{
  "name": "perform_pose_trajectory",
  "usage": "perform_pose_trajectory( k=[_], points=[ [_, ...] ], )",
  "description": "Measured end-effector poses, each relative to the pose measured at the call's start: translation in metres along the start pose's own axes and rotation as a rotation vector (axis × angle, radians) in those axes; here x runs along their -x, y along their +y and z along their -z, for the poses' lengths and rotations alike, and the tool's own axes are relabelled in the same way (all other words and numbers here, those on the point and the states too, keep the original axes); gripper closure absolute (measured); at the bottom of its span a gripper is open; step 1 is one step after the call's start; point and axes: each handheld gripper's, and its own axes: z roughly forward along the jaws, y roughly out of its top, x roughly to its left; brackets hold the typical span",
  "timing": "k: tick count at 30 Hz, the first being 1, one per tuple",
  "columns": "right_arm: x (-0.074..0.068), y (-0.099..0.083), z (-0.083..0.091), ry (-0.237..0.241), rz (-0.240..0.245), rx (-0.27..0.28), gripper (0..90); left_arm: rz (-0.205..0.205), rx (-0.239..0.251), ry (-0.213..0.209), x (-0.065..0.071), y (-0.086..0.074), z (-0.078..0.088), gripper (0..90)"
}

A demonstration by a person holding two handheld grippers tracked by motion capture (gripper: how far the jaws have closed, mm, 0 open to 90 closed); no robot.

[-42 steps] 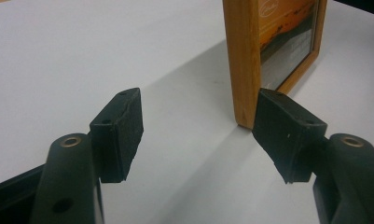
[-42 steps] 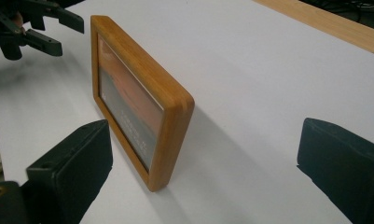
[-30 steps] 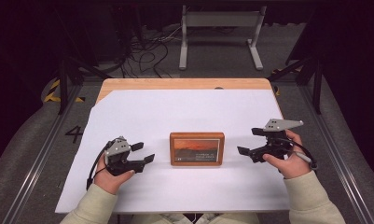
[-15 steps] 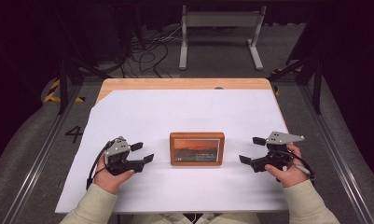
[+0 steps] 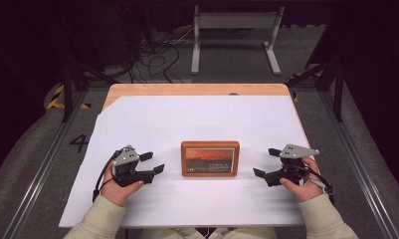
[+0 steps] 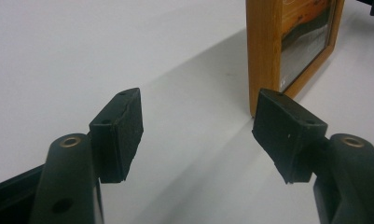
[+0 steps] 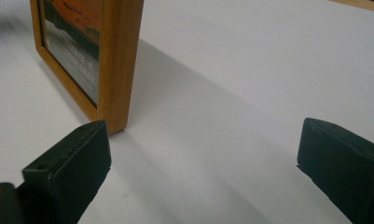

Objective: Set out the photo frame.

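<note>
A wooden picture frame [image 5: 210, 158] with an orange sunset picture stands upright near the middle of the white table [image 5: 197, 119]. My left gripper [image 5: 152, 163] rests low on the table to the left of the frame, open, its jaws pointing at the frame with a gap between. In the left gripper view the frame [image 6: 287, 46] rises just beyond the right jaw, and my left gripper [image 6: 198, 133] holds nothing. My right gripper [image 5: 266, 163] sits open to the right of the frame, clear of it. The right gripper view has the frame [image 7: 89, 56] at upper left and my right gripper [image 7: 203, 156] wide and empty.
A white sheet covers most of the wooden tabletop, whose bare edge [image 5: 197, 89] runs along the far side. Beyond it lie cables [image 5: 157, 55] and a grey metal stand [image 5: 234, 35] on the floor. A rail [image 5: 43, 159] runs along the left.
My right hand has come down with its gripper to just above the table, right of the frame. The left gripper and the frame have stayed put.
</note>
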Motion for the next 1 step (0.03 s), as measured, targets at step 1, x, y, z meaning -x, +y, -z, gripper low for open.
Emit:
perform_pose_trajectory(
  k=[1],
  points=[
    [0.0000, 0.0000, 0.0000, 0.000, 0.000, 0.000, 3.4, 0.000, 0.000, 0.000, 0.0000, 0.0000, 0.0000, 33.2]
  ],
)
